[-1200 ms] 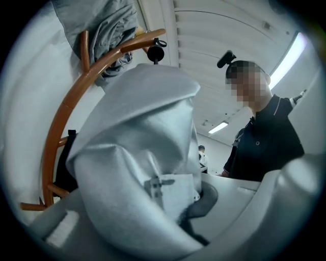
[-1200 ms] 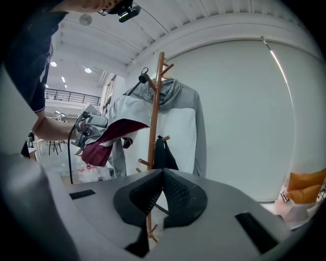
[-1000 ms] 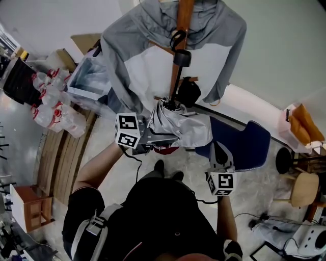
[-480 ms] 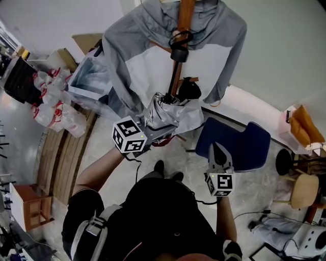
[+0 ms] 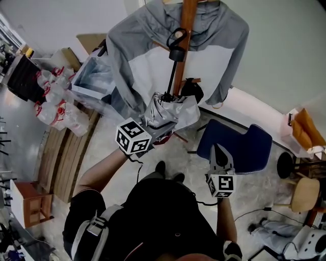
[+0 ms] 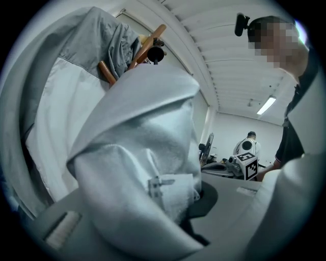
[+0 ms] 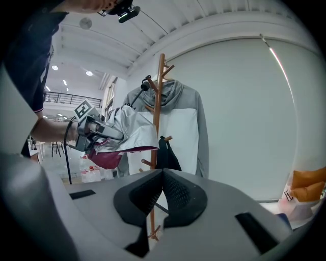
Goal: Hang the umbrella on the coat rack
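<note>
A tall wooden coat rack (image 5: 189, 15) stands against the pale wall, and a grey and white hooded jacket (image 5: 147, 66) is draped over its top pegs. A blue shell chair (image 5: 244, 148) sits on the floor beside the rack's foot. The folded silver umbrella with a dark red lining (image 5: 170, 113) is tilted up along the rack's pole. Its black handle and wrist loop lie against the pole near an upper peg, though whether the loop is hooked on the peg cannot be told. The left gripper (image 5: 159, 131) is clamped on the umbrella's bunched fabric at the lower end. The right gripper (image 5: 219, 153) is held apart below it, jaws pressed together on nothing. A small black bag (image 5: 192, 90) hangs from a lower peg.
</note>
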Motion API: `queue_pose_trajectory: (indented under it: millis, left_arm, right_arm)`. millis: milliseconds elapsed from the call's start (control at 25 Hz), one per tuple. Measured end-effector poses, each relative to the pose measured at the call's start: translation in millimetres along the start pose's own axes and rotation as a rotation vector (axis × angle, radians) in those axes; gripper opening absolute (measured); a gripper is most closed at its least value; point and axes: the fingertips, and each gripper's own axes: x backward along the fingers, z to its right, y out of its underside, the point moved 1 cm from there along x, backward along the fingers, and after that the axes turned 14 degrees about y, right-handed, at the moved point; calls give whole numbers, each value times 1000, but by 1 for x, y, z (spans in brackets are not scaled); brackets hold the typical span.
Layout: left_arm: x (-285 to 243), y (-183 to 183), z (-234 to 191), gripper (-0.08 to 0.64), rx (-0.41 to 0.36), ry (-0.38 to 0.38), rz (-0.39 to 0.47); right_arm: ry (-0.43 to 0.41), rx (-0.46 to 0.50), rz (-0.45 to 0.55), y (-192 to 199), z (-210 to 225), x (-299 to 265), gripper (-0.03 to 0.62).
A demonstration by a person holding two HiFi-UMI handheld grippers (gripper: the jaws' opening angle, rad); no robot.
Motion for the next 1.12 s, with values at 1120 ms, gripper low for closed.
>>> queue_pose_trajectory:
  millis: [1120]
  left_arm:
    - [-16,-13,-49,105,-49,-190,-11]
  right_arm:
    - [-14,-1,-24,6,0,-2,3]
